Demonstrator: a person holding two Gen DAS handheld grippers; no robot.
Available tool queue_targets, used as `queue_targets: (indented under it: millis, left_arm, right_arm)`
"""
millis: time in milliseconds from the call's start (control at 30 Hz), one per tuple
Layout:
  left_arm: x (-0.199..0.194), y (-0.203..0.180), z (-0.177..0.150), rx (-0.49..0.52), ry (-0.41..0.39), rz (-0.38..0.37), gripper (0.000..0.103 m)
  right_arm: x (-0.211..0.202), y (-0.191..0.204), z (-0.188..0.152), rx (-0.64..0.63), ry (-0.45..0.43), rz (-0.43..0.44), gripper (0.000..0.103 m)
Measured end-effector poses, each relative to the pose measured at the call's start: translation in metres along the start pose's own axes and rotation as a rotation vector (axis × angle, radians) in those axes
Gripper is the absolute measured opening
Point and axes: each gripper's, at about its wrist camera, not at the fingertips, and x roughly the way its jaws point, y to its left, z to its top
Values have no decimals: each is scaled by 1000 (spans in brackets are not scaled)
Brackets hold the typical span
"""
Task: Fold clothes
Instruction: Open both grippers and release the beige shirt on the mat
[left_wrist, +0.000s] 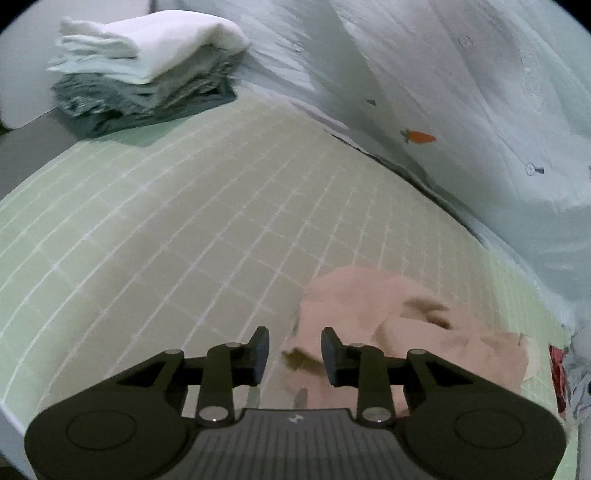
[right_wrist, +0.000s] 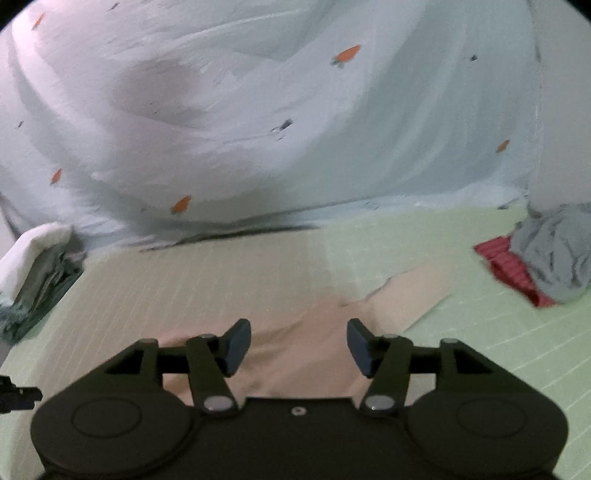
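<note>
A: Pink cloth (left_wrist: 373, 317) lies crumpled on the green mat (left_wrist: 184, 229), near its front edge. In the left wrist view it is bunched, with a dark patch showing in the folds. The right wrist view shows a flatter flap of it running out to the right.

B: Grippers?

A: Left gripper (left_wrist: 294, 356) has its jaws spread with nothing between them, hovering over the cloth's left end. Right gripper (right_wrist: 298, 345) is spread wider, also empty, above the cloth's middle.

B: Handling estimate?

A: Light, limp, thin. It will sag and drag, with no stiffness to push against. Low slip risk on the pads if a single layer or hem is pinched; a bunched grab would likely carry wrinkles into the fold.

B: Grasp sites?

A: Probably the straight edge of the flat flap on the right, and a corner at the left end once one is found. Corners are hard to tell in the blur.

B: Room?

A: Open mat ahead and to the left. Folded stack (left_wrist: 147, 66) sits at the far left corner, a grey and red pile (right_wrist: 535, 258) at the right. A carrot-print sheet (right_wrist: 258, 129) bounds the back edge.
</note>
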Motion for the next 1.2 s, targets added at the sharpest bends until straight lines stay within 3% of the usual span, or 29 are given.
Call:
queue_targets:
  millis: [133,200,533,733,933,1200]
  left_arm:
    - [29,-25,19,67,19,-17,49]
    - [47,-36,31,116,40,-36,68]
    - [148,-135,60,412,181,-144,74]
    - [200,-198,51,567,258,-209,75]
    - [224,-255,38,652,290,-328,75]
    - [235,-319,-1,724,325,-432,75]
  right_arm:
    - [10,-22,7,60,15,-53,60]
    - [17,-29,4,88,33,-67,65]
    - [88,-66,-8,287,188,-151,72]
    - [147,-97,-5,329,227,-211,64]
    - [194,-122,1,360,256,-203,62]
    - [216,-135,-1,318,280,-193,62]
